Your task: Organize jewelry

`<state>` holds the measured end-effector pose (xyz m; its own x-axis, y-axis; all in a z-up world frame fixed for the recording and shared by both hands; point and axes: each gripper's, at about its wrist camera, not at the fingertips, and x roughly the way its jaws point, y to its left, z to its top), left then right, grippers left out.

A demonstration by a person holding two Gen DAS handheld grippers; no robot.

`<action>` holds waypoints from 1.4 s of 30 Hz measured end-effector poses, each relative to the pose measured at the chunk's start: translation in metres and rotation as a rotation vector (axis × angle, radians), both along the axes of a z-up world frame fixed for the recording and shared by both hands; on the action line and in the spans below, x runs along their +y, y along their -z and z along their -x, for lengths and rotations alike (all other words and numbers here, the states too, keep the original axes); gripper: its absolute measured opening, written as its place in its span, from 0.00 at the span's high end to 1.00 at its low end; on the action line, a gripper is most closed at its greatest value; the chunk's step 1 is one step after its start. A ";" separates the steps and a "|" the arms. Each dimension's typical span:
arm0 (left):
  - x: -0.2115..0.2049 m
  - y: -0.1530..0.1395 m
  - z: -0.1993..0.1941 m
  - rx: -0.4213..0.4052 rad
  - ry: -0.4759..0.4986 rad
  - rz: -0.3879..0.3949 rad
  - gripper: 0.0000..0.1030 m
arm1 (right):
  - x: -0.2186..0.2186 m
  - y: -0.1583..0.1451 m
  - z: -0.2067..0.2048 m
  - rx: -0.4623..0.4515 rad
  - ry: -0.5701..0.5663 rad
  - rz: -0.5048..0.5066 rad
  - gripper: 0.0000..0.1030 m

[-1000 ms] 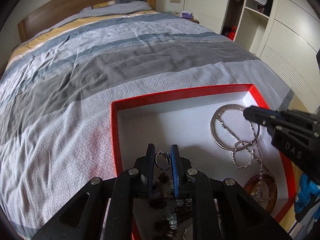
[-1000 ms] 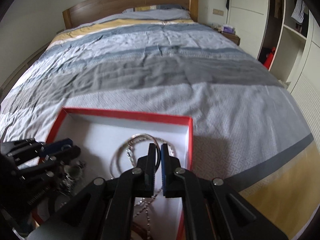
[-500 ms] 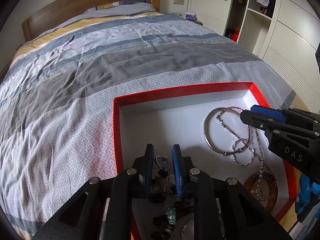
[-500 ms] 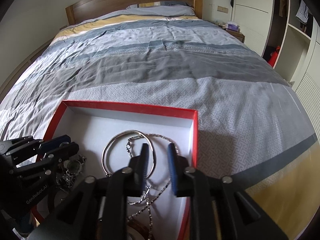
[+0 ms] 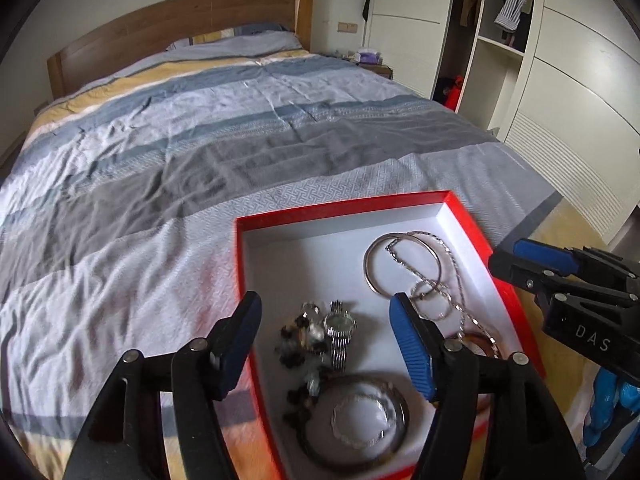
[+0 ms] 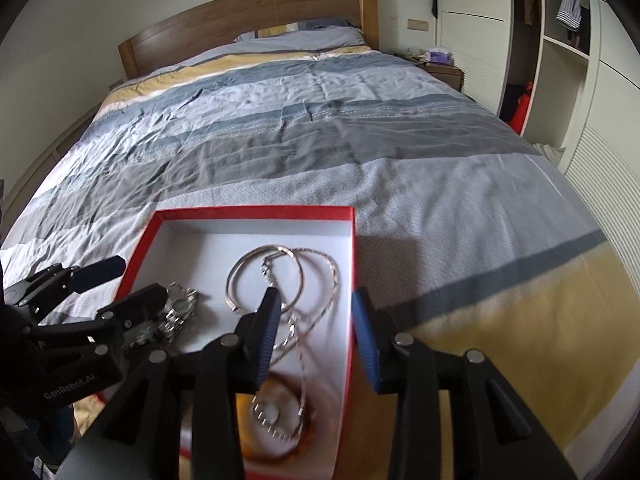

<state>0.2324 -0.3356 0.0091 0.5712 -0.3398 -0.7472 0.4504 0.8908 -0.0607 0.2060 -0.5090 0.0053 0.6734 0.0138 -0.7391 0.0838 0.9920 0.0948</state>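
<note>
Both claws stand wide apart and hold nothing. The left claw point(image 5: 324, 320) hovers above the red box point(image 5: 472, 232), which rests on the bed point(image 5: 200, 160); the right claw point(image 6: 314, 314) straddles the box's right wall. Inside the box lie a wristwatch point(image 5: 339, 328) among small dark pieces, a silver bangle point(image 5: 374, 264) crossed by a chain necklace point(image 6: 320, 280), and a dark bangle point(image 5: 394, 436) near the front. Judged step: between placements. The next move calls for selecting one item and closing squarely on it; the tangled chain may snag the bangle.
</note>
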 end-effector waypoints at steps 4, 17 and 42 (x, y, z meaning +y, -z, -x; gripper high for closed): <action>0.020 -0.016 0.024 -0.025 -0.047 -0.015 0.30 | 0.015 -0.009 0.021 -0.003 -0.005 -0.009 0.62; 0.109 -0.040 0.095 -0.045 -0.213 -0.053 0.23 | 0.096 -0.028 0.084 -0.010 -0.073 -0.010 0.50; 0.242 -0.088 0.215 -0.205 -0.462 -0.040 0.01 | 0.186 -0.078 0.176 -0.136 -0.095 0.032 0.30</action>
<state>0.0175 -0.0939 0.0970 0.7912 0.0091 -0.6115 0.0080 0.9996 0.0253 0.0300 -0.3227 0.0835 0.7639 0.0594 -0.6425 -0.0215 0.9975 0.0667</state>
